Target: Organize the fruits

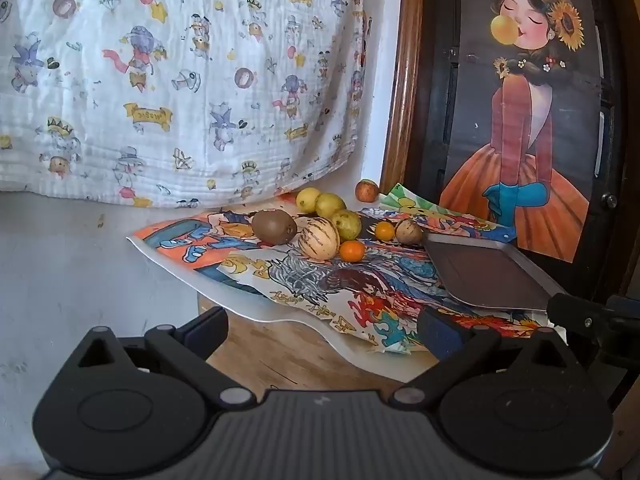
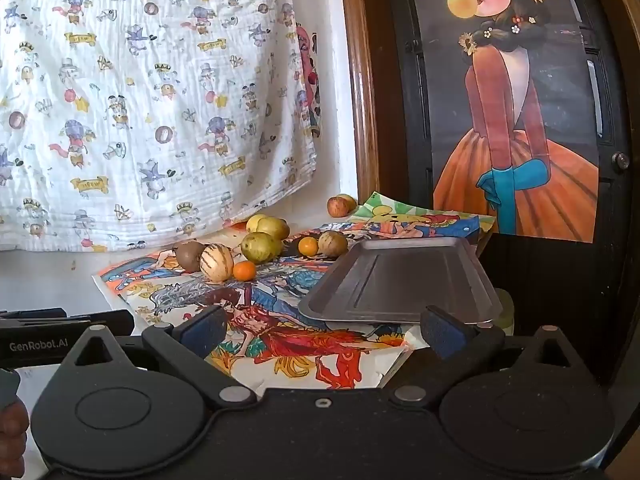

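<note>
Nothing sorted yet, by my judgement. The shallow grey metal tray [image 2: 400, 280] holds no fruit. The fruits lie loose on the colourful cartoon-printed sheet [image 1: 280, 276] beyond it: a brown kiwi [image 1: 274, 227], a striped cream melon [image 1: 319, 238], small orange citrus [image 1: 352, 251], yellow-green fruits [image 1: 330, 205], and a reddish apple [image 1: 367, 190] near the wall. My left gripper [image 1: 322, 330] and right gripper [image 2: 326, 328] both stand wide apart, holding nothing. Only the right view shows the tray's whole floor; the left shows the kiwi unobstructed.
</note>
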Demonstrator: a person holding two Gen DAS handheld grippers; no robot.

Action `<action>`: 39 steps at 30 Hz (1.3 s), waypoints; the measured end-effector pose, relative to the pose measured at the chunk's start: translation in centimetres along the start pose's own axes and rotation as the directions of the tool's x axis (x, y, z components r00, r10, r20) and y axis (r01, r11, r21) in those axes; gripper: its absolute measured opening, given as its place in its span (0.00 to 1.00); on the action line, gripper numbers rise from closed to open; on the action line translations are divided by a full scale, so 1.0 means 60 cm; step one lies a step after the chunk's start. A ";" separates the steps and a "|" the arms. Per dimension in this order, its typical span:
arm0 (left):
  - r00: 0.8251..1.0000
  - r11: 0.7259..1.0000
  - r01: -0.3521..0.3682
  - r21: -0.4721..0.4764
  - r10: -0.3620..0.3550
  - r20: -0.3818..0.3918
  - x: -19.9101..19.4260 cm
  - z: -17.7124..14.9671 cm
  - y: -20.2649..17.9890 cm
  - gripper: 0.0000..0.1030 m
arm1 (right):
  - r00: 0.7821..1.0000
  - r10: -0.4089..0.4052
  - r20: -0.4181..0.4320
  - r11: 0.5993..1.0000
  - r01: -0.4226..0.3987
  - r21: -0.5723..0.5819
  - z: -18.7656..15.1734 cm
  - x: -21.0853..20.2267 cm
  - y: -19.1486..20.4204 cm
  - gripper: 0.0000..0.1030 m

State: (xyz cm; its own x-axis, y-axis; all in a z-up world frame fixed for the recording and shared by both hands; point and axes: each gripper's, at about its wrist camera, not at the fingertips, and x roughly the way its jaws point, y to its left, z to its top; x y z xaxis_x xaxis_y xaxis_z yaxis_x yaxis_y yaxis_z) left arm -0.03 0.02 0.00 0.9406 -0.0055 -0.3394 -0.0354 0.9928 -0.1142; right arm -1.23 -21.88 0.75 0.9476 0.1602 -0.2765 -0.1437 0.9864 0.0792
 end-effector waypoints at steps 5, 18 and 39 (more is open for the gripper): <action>1.000 1.000 0.000 0.004 0.000 -0.005 0.000 -0.004 -0.006 1.00 | 1.000 0.002 0.002 1.000 -0.002 -0.002 -0.006 0.002 -0.003 1.00; 1.000 1.000 0.002 0.004 -0.002 -0.011 0.000 -0.003 0.000 1.00 | 1.000 -0.002 -0.006 1.000 0.002 -0.011 -0.007 0.001 -0.002 1.00; 1.000 1.000 -0.002 -0.003 0.002 -0.018 0.003 -0.006 0.006 1.00 | 1.000 -0.003 -0.013 1.000 0.003 -0.009 -0.011 0.006 -0.002 1.00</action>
State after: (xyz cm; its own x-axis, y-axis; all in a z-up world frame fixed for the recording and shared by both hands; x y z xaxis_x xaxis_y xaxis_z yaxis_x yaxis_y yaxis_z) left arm -0.01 0.31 -0.41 0.9343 -0.0060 -0.3565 -0.0379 0.9925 -0.1160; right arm -1.04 -21.89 0.03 0.9443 0.1575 -0.2889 -0.1433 0.9872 0.0699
